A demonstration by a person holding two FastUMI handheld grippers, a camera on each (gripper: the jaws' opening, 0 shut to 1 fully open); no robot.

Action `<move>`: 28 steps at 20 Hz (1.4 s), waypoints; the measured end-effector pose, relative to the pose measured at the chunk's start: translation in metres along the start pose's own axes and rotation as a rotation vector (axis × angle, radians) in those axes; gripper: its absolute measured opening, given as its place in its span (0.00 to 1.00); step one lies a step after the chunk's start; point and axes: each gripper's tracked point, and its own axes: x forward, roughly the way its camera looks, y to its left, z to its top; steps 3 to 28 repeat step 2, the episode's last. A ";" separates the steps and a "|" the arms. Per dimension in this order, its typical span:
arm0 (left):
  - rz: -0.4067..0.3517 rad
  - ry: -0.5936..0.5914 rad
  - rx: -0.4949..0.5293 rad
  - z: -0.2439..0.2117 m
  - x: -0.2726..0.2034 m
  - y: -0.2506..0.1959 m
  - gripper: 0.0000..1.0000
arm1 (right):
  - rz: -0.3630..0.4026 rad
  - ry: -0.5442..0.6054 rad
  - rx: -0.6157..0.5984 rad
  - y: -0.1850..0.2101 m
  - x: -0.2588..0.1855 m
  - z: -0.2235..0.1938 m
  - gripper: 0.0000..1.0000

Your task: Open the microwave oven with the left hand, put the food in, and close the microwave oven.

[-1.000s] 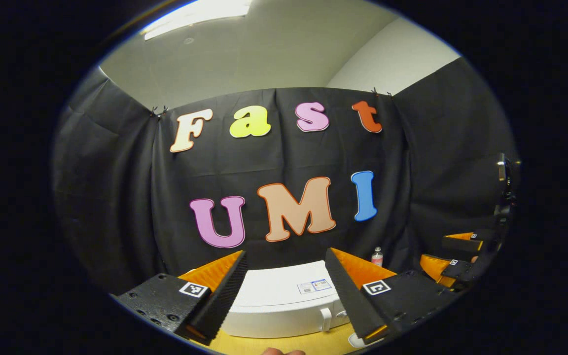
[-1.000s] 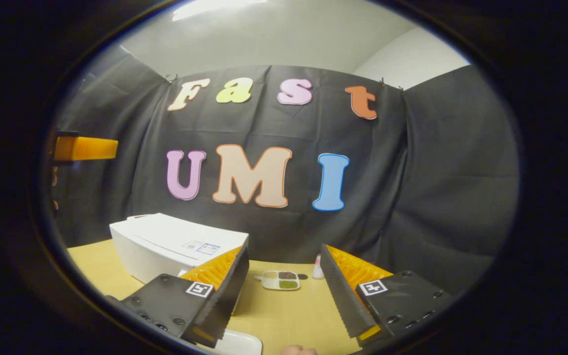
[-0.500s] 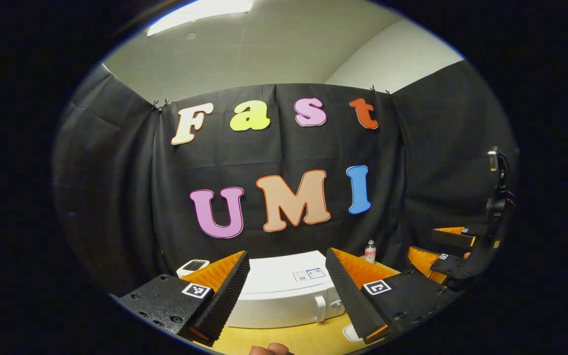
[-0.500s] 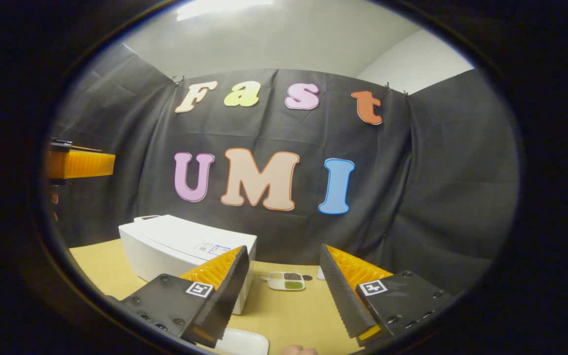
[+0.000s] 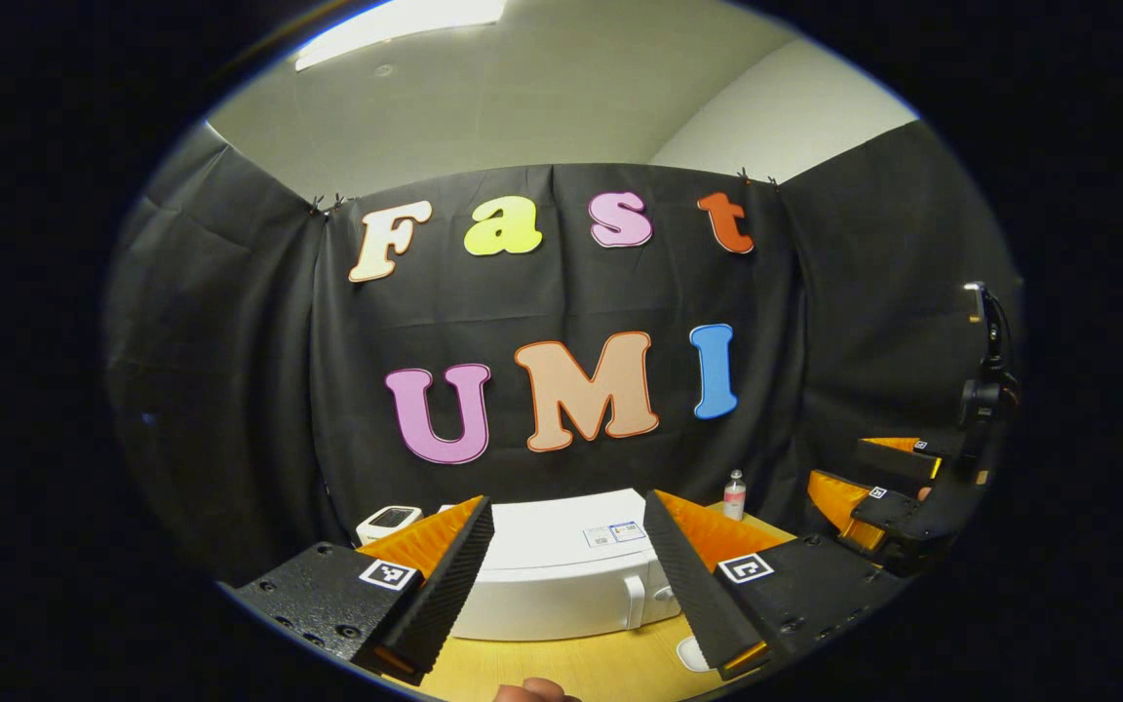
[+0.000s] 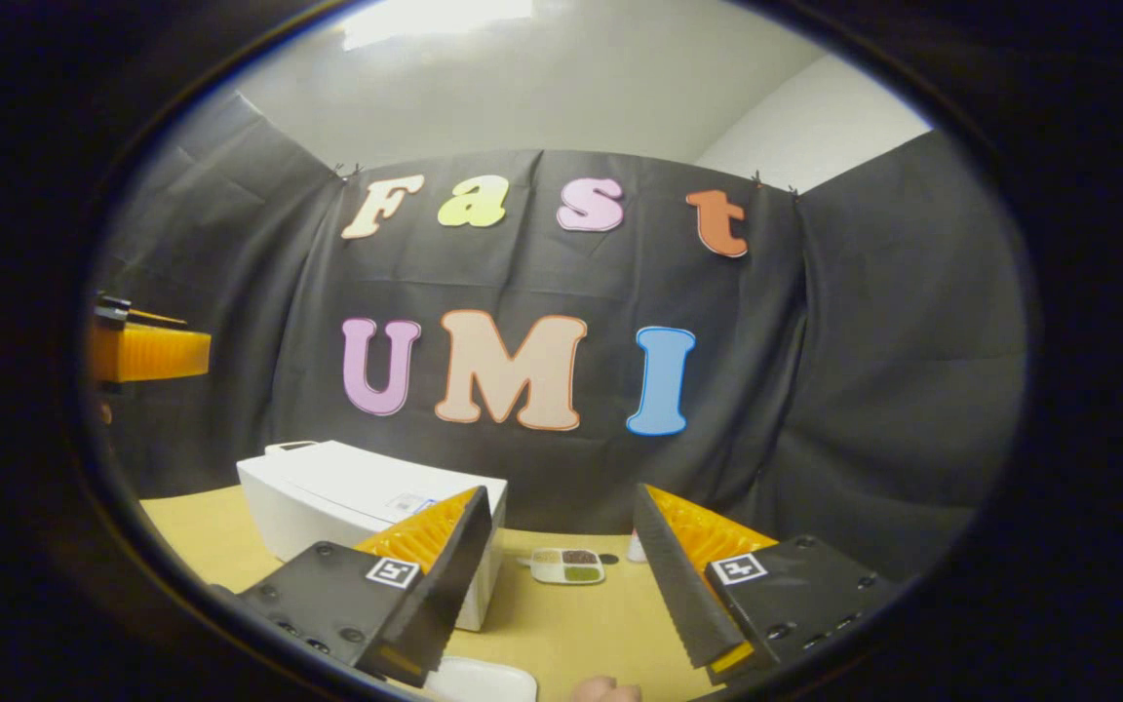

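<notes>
Left gripper view. Your left hand-held gripper [image 5: 569, 585] stands released, fingers well apart and clamping nothing, held above the bench [image 5: 571, 665]. The microwave oven [image 5: 561, 575] sits straight ahead between the fingers, door shut. Its white handle [image 5: 634, 601] stands upright at the right of the front face. Judgement: take hold there. The casing looks like smooth, rigid plastic, likely slippery for the pads, and the unit appears light enough to slide on the bench if you pull hard, so draw the door along its hinge arc. This view also shows you a small white device [image 5: 388, 522] behind the oven's left end, a small bottle [image 5: 734, 494] at the back, and your right hand-held gripper [image 5: 873, 492] at the far right; whether that one is spread cannot be read from here.

Right gripper view. Your right hand-held gripper [image 6: 561, 585] is likewise released and empty. Here you get the oven [image 6: 367, 502] from its side, to the left, and what the other view lacks: the food tray [image 6: 568, 565], a divided white dish with dark and green portions, resting on the bench beyond the fingers and apart from the oven. Judgement: it looks rigid but shallow, with loose contents; grip the rim and keep it level. A white plate edge [image 6: 484, 680] lies near the bottom.
</notes>
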 end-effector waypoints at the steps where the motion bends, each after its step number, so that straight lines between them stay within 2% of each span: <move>1: 0.004 -0.001 0.000 0.001 0.000 0.002 0.96 | 0.007 0.003 0.003 0.002 0.000 0.000 0.93; 28: 0.005 -0.003 0.003 0.002 0.000 0.002 0.96 | 0.014 0.004 0.010 0.005 -0.001 0.001 0.92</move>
